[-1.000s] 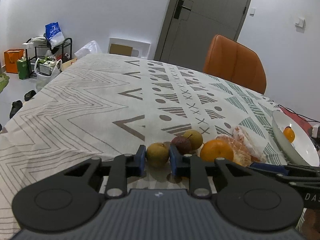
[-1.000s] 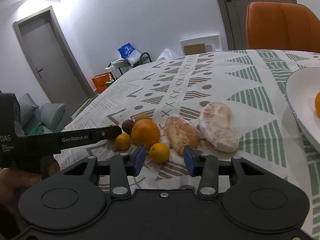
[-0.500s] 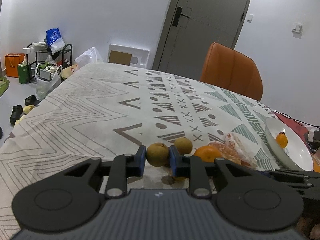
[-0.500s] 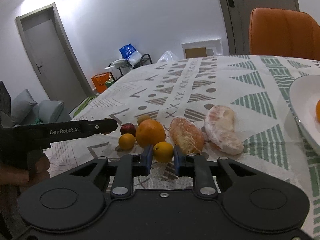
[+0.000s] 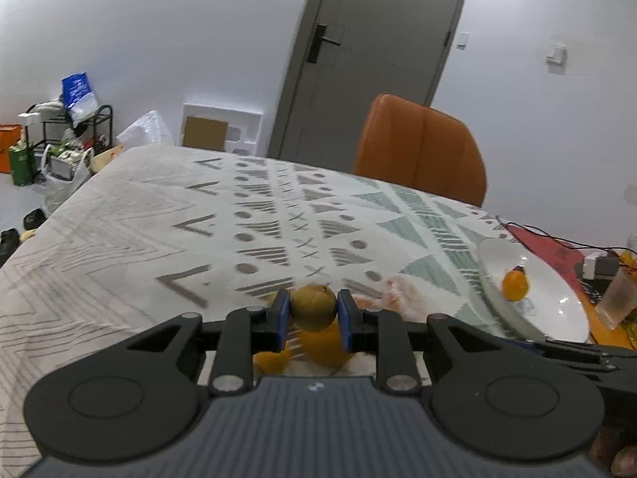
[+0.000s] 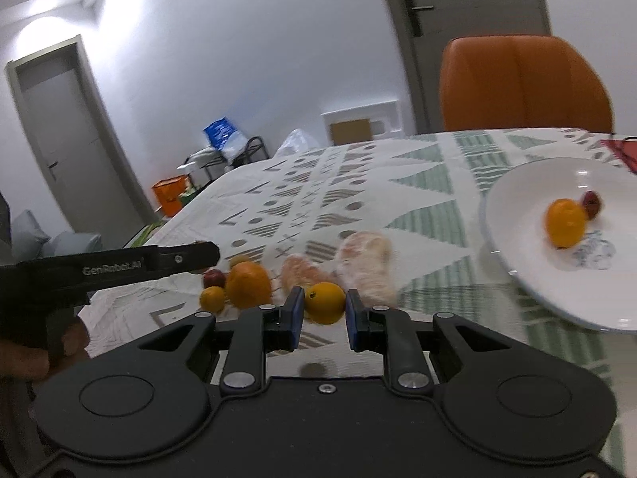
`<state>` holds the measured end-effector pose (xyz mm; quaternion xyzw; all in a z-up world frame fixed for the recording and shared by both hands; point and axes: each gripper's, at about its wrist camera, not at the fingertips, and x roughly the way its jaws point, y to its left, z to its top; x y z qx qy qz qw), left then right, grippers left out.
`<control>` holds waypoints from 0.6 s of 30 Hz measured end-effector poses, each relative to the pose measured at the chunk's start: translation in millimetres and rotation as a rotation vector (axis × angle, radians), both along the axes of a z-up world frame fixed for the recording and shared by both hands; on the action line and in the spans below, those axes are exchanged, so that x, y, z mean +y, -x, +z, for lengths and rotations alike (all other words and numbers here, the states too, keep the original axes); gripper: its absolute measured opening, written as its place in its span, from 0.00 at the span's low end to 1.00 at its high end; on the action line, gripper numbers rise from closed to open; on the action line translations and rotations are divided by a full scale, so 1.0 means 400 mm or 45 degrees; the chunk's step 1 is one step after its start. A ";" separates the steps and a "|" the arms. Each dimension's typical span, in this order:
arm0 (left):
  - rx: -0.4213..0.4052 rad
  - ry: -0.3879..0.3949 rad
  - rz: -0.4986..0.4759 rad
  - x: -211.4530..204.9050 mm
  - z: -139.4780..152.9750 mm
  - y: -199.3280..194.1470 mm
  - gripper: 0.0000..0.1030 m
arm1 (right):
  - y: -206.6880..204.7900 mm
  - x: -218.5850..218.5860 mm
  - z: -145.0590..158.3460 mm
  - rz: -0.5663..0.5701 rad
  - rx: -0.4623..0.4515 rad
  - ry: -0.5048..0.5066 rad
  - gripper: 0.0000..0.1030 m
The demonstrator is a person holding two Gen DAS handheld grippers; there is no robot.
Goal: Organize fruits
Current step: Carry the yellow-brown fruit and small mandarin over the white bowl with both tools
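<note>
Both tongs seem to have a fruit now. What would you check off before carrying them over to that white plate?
1. Left tongs gripping brown fruit: ok.
2. Right tongs gripping small orange: ok.
3. Both fruits lifted off the tablecloth: ok.
4. Free space on white plate: ok, only an orange and a small red fruit on it.
5. Grip firm enough for the trip: cannot tell.

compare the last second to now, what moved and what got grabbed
The right gripper shut on the small orange, which it had only straddled a second ago, and lifted it off the cloth. The left gripper kept its hold on the brown fruit and raised it above the big orange. The peeled segments, the other loose fruit and the white plate stayed put.
</note>
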<state>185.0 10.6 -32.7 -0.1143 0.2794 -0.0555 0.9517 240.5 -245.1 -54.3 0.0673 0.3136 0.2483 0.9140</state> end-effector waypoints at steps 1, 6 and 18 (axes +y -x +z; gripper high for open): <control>-0.005 0.006 -0.008 -0.008 0.002 0.000 0.23 | 0.005 -0.013 0.003 -0.022 -0.009 0.001 0.20; -0.014 0.000 -0.041 -0.059 0.008 -0.006 0.23 | 0.021 -0.073 0.013 -0.096 -0.041 -0.013 0.20; -0.045 -0.025 -0.100 -0.177 0.019 -0.012 0.23 | 0.034 -0.188 0.021 -0.189 -0.085 -0.014 0.20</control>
